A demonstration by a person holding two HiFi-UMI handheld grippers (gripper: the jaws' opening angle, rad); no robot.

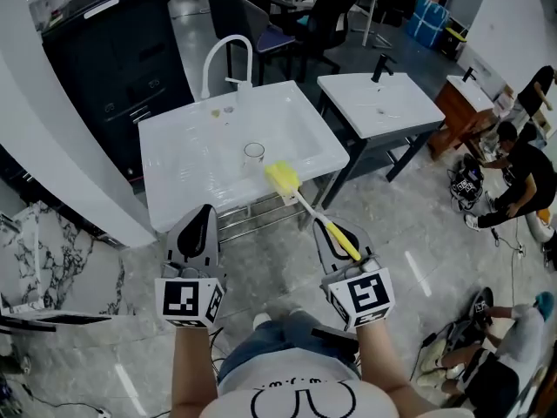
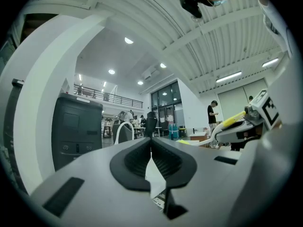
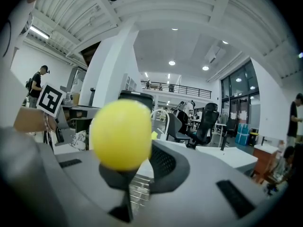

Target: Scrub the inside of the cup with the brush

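Two ribbed claws: left claw (image 2: 151, 148) clenched empty, right claw (image 3: 135, 162) gripping round-ended yellow brush (image 1: 284, 179).

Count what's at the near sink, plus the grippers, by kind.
Cup: 1
Brush: 1
Faucet: 1
Sink: 1
Grippers: 2, left gripper and right gripper
Total: 6

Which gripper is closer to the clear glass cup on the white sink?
Left. The left gripper is short of the clear glass cup, slightly left; the right gripper is farther off to its right.
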